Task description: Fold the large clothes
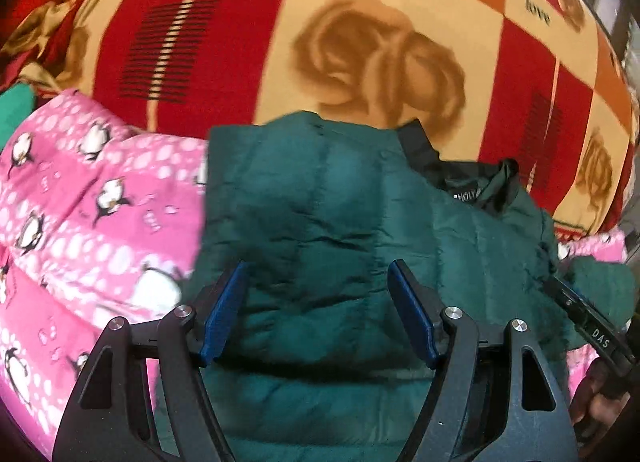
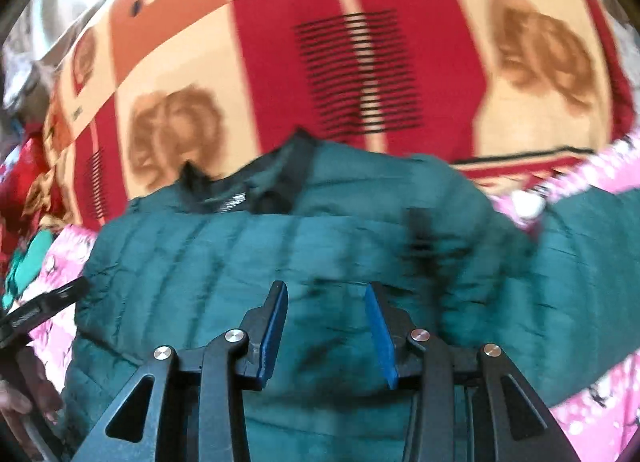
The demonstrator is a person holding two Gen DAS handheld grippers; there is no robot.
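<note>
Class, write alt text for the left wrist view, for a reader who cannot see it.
A dark green puffer jacket lies spread below the open left gripper, which holds nothing. The jacket rests on a pink penguin-print quilt, with a red, orange and cream rose-patterned blanket beyond.

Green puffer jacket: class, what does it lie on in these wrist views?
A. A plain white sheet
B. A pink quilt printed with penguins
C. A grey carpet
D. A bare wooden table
B: the green puffer jacket rests on the pink penguin-print quilt, which shows on both sides of it, over a red and cream rose-pattern blanket.
</note>
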